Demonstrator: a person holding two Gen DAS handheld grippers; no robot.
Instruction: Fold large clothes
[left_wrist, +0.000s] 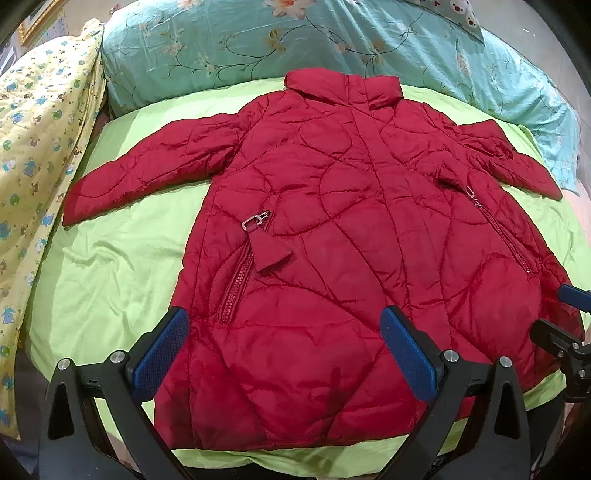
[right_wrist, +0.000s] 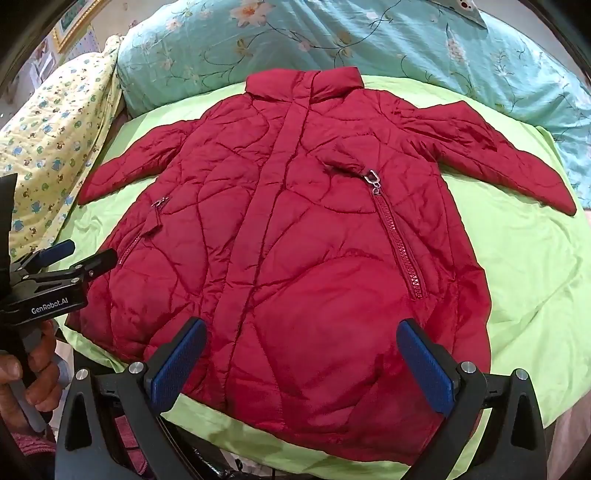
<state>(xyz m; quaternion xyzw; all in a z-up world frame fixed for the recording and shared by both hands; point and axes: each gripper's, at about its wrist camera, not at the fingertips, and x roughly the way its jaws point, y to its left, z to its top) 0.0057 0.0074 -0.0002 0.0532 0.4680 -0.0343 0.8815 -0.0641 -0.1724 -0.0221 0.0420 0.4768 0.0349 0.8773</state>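
A red quilted jacket (left_wrist: 343, 229) lies flat, front up, on a green sheet, collar far, sleeves spread to both sides. It also shows in the right wrist view (right_wrist: 295, 236). My left gripper (left_wrist: 284, 354) is open and empty, hovering above the jacket's hem on its left half. My right gripper (right_wrist: 303, 362) is open and empty above the hem on the right half. The right gripper shows at the left view's right edge (left_wrist: 565, 321). The left gripper shows at the right view's left edge (right_wrist: 77, 258).
The green sheet (left_wrist: 122, 266) covers the bed. A teal floral quilt (left_wrist: 258, 40) lies behind the collar. A yellow printed blanket (left_wrist: 40, 140) lies at the left. A hand (right_wrist: 22, 373) holds the left gripper's handle.
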